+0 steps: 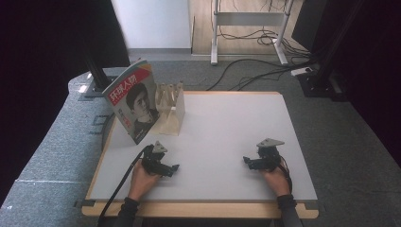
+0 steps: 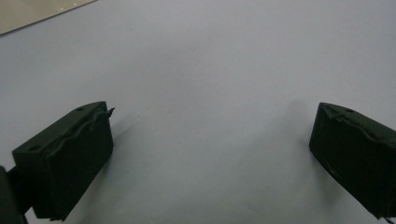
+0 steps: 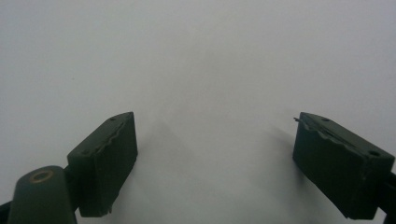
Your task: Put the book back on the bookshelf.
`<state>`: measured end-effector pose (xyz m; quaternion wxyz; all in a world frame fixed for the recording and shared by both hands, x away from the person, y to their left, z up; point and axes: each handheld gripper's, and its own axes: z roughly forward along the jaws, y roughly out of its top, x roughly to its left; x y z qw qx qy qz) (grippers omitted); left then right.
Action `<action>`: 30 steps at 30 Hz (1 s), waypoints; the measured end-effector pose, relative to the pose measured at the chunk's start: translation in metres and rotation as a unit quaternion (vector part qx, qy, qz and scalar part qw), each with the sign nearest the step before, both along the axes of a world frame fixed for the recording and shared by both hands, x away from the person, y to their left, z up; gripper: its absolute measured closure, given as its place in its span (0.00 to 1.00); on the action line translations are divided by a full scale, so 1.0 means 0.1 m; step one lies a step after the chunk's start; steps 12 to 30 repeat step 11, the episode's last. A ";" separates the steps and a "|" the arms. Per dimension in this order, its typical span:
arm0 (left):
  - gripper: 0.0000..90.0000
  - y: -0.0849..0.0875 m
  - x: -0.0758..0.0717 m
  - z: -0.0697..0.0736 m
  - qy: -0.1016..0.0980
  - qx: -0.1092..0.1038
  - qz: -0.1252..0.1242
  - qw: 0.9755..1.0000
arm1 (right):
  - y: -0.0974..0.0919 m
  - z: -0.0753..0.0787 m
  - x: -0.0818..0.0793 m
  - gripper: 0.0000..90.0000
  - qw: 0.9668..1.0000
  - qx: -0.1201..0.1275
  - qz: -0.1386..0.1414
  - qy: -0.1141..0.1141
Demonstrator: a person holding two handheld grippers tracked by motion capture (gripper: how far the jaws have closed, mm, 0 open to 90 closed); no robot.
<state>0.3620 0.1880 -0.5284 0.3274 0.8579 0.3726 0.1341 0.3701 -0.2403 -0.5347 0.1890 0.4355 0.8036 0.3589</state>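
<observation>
A magazine (image 1: 133, 100) with a portrait cover stands tilted at the table's far left, leaning on a pale wooden rack (image 1: 171, 109). My left gripper (image 1: 173, 168) rests low on the white table top (image 1: 227, 127) near the front left, pointing right, apart from the magazine. Its jaws stand wide apart over bare table in the left gripper view, left gripper (image 2: 212, 140) open and holding nothing. My right gripper (image 1: 247, 161) lies at the front right, pointing left. In the right gripper view the right gripper (image 3: 215, 140) is open with only white surface between its fingers.
The table has a wooden rim (image 1: 198, 209) along the front. Black cables (image 1: 118, 187) trail from the left gripper over the front edge. Beyond the table lie grey carpet, floor cables (image 1: 255, 71) and a white stand (image 1: 248, 28). Dark curtains flank both sides.
</observation>
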 end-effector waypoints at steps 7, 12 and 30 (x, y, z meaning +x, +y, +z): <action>0.00 0.00 0.00 0.00 0.001 -0.001 0.001 1.000 | 0.00 0.00 0.00 0.14 1.000 0.000 0.000 0.000; 0.00 0.00 0.00 0.00 0.002 -0.002 0.004 1.000 | 0.00 -0.01 0.00 0.14 1.000 0.001 0.000 -0.001; 0.00 0.00 0.00 0.00 0.002 -0.002 0.004 1.000 | 0.00 -0.01 0.00 0.14 1.000 0.001 0.000 -0.001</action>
